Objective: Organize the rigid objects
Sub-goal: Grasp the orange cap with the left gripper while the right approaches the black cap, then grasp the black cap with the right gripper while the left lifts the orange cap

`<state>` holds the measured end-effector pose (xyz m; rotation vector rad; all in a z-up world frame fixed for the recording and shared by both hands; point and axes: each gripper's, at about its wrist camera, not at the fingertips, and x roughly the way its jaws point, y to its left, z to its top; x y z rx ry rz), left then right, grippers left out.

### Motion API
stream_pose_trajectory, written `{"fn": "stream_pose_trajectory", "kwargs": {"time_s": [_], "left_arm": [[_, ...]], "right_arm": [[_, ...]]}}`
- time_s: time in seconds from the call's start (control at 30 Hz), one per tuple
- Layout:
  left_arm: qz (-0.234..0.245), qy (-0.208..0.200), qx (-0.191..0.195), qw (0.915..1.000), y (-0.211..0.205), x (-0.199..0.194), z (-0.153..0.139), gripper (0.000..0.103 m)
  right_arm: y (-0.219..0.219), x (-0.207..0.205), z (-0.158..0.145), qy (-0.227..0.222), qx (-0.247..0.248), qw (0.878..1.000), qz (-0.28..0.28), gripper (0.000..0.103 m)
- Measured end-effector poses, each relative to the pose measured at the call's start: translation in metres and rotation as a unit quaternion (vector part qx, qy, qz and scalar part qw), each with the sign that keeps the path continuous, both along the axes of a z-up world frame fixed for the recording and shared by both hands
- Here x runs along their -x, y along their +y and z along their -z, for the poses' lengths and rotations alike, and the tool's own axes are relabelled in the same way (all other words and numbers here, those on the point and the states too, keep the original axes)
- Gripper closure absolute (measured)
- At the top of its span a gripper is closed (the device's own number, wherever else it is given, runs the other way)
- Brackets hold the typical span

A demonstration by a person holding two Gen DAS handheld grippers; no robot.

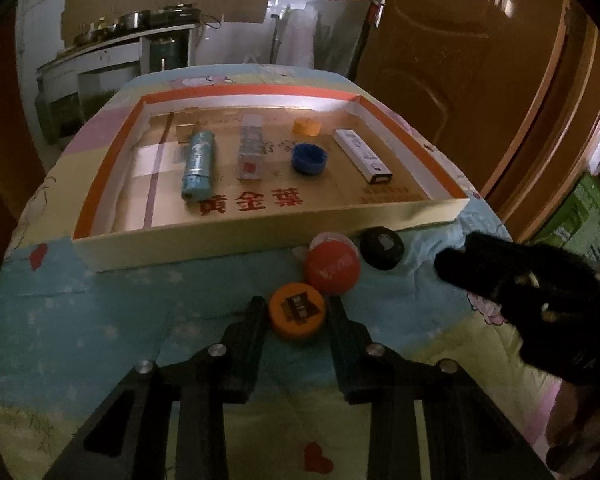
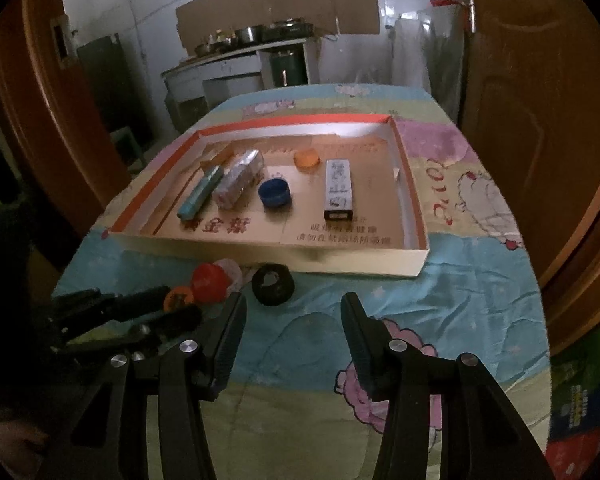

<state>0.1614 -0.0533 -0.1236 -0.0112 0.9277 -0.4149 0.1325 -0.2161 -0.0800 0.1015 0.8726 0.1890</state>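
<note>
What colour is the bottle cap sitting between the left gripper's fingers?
Orange, with a black printed mark on top: the round plastic cap. Clearest in the left wrist view.

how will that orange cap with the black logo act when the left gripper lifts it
The orange cap looks like rigid, light plastic, so it should lift easily. It lies flat, so rolling seems unlikely. Its round, smooth rim could slip or twist between the left gripper fingers.

A home: cooking pots (image 2: 244, 34) on a counter, wooden door (image 1: 460, 60), cartoon-print quilt (image 2: 440, 280).
</note>
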Motion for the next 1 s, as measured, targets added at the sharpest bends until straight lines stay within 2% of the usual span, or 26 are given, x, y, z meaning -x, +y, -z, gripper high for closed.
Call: {"fn": "stream_pose_trajectory", "kwargs": {"time_s": [0.5,0.57,1.0], "left_arm": [[-0.027,0.007,0.027,0.9992,0.028,-0.002,-0.005,0.072],[-0.028,0.008,0.029,0.9992,0.029,-0.003,-0.005,0.072],[-0.028,-0.007,0.037,0.9989,0.03,0.001,-0.019,0.072]], "right_arm": [[0.031,-0.036,0.032,0.029,0.033,0.998,-0.039,0.053],[0.033,-0.04,0.032,0.029,0.047,0.998,-0.034,0.072],[0.022,-0.019,0.017,0.017,0.031,0.999,-0.022,0.072]]}}
